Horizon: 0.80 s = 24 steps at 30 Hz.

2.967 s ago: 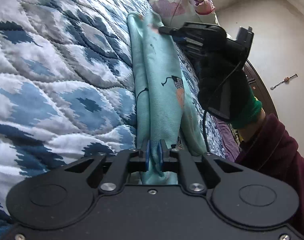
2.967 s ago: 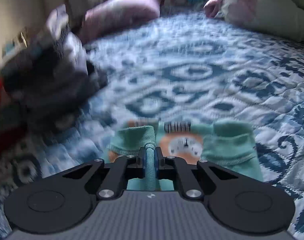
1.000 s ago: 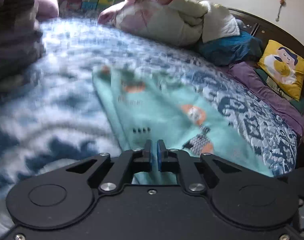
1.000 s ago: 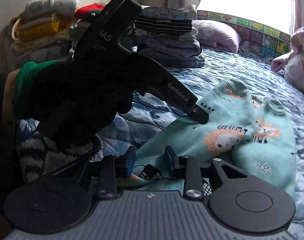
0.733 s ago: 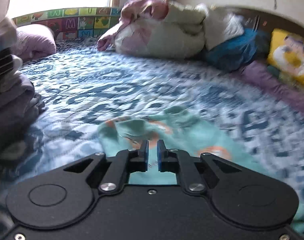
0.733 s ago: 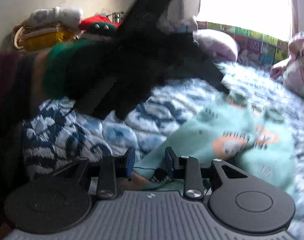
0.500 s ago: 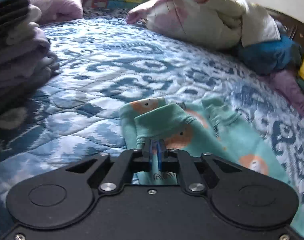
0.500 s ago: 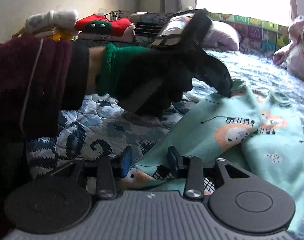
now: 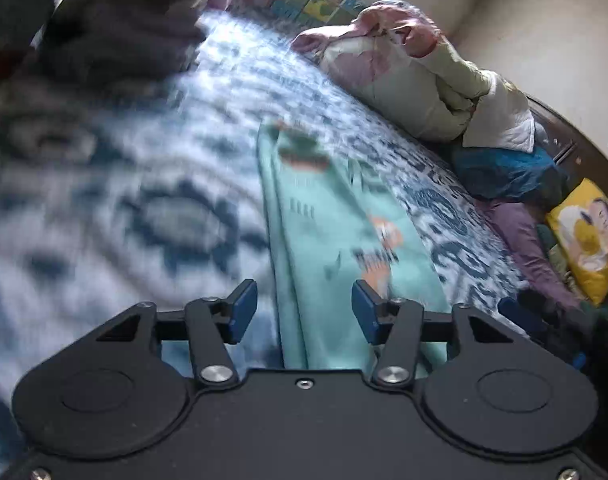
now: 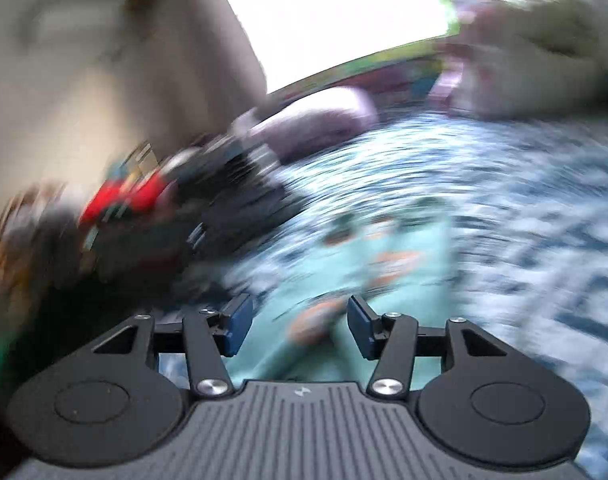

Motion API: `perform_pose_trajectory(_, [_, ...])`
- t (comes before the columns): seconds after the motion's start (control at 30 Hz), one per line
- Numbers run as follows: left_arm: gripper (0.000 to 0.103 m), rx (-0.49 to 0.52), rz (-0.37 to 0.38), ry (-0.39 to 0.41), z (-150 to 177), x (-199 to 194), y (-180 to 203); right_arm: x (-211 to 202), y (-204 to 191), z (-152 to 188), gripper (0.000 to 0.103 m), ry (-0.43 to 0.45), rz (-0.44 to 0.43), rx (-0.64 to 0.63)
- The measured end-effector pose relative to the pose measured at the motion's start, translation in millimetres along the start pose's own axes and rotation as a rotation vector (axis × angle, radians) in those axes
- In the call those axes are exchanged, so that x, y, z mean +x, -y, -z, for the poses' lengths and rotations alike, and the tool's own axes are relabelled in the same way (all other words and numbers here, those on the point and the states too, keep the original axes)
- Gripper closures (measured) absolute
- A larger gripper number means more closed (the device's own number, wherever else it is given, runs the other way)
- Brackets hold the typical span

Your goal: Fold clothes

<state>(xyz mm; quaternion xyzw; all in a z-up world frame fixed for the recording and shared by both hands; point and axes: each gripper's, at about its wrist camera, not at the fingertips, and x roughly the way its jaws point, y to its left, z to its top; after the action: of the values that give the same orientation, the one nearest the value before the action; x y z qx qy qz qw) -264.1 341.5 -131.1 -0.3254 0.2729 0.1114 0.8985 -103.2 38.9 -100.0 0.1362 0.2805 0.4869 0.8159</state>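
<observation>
Teal children's trousers with orange animal prints [image 9: 336, 232] lie folded lengthwise on the blue and white quilted bed [image 9: 143, 208], running away from me. My left gripper [image 9: 301, 314] is open and empty just above their near end. My right gripper [image 10: 297, 326] is open and empty over the same trousers [image 10: 388, 276], seen through heavy motion blur. The right gripper also shows as a dark shape at the lower right of the left wrist view [image 9: 544, 320].
A stack of folded dark clothes [image 9: 115, 32] sits at the far left of the bed. A heap of pink and cream bedding [image 9: 416, 80] and a blue cloth [image 9: 504, 168] lie at the far side. A yellow cushion [image 9: 588, 236] rests against the dark headboard.
My left gripper has let go of the trouser cuff and opened wide. My right gripper has opened wider and both views have swung, now blurred by motion.
</observation>
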Motion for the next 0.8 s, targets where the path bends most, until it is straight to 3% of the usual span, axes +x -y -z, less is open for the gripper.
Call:
perform_pose_trajectory(0.17, [0.048,-0.195,0.063,-0.051,25,-10,-17,-30,60,14,0.039,-0.009,0.059,0.328])
perform_pose_trajectory(0.27, [0.048,-0.340,0.127,-0.095,37,-7,-30,-29,75,36,0.033,-0.078,0.020,0.481])
perform_pose_trajectory(0.37, [0.048,-0.402,0.166,-0.118,45,-5,-32,-21,83,60,0.032,-0.135,0.002,0.613])
perform_pose_trajectory(0.7, [0.052,-0.406,0.174,-0.104,49,1,-24,0,60,72,0.036,-0.163,-0.002,0.580])
perform_pose_trajectory(0.77, [0.070,-0.404,0.155,-0.103,51,2,-23,2,61,71,0.042,-0.157,0.008,0.583])
perform_pose_trajectory(0.8, [0.072,-0.411,0.151,-0.108,52,2,-24,2,63,71,0.047,-0.148,0.009,0.603])
